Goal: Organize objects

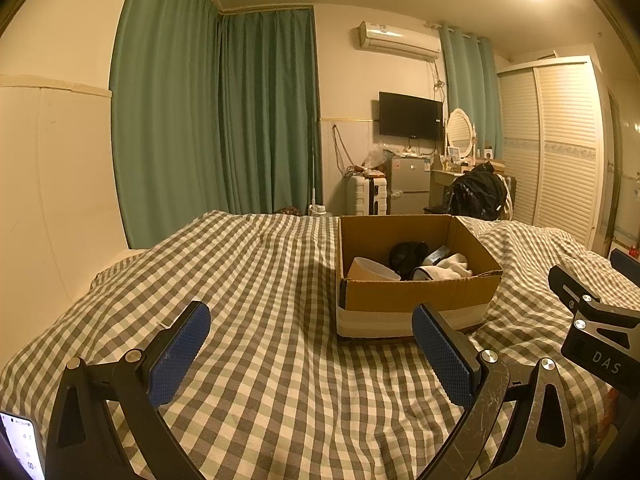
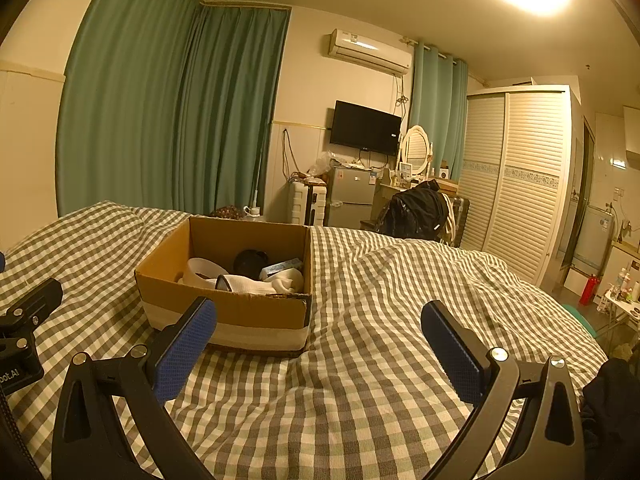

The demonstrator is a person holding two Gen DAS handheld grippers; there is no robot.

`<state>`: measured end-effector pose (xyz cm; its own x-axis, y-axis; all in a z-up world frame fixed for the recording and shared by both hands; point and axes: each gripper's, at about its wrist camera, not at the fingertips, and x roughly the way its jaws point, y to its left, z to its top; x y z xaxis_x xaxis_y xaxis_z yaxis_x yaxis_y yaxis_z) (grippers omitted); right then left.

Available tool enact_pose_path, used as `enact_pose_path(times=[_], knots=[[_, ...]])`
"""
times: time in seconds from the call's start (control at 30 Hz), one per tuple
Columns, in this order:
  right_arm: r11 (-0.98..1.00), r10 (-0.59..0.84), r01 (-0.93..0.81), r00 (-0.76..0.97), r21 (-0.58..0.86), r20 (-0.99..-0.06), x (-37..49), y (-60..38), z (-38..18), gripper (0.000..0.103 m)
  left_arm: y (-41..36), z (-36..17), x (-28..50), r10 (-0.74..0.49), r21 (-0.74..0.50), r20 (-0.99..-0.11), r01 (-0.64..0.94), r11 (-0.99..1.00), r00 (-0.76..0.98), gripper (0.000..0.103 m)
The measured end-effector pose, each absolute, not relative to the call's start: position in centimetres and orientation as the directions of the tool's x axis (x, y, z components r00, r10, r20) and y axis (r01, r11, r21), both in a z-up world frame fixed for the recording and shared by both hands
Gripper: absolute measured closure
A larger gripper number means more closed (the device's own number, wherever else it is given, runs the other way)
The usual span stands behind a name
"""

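Note:
An open cardboard box (image 1: 416, 294) (image 2: 224, 304) sits on the checked bed cover (image 1: 256, 280) (image 2: 392, 312). Inside lie a white cup (image 1: 370, 270) (image 2: 202, 270), a black object (image 1: 408, 256) (image 2: 250, 260), white cloth (image 1: 452, 266) (image 2: 256, 283) and a small light box (image 2: 282, 266). My left gripper (image 1: 312, 350) is open and empty, low over the cover, in front of and left of the box. My right gripper (image 2: 320, 344) is open and empty, in front of and right of the box. The right gripper's body shows at the right edge of the left wrist view (image 1: 596, 320).
Green curtains (image 1: 216, 120) hang behind the bed. A small fridge (image 1: 408, 186), a white suitcase (image 1: 366, 196), a chair with a black coat (image 1: 476, 196) and a louvred wardrobe (image 1: 556, 144) stand beyond the bed's far end. A dark garment (image 2: 612, 412) lies at the right edge.

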<state>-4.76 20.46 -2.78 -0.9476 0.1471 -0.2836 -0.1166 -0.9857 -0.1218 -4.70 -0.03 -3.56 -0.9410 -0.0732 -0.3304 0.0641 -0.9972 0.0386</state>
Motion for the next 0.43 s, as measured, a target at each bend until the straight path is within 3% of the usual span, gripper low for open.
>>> enact_pose_path(times=[0.43], knots=[[-0.985, 0.148, -0.117, -0.946, -0.123, -0.289, -4.66, 20.64, -2.97, 0.0, 0.05, -3.65, -4.71, -0.076, 0.049, -0.332, 0.063, -0.997, -0.94, 0.0]])
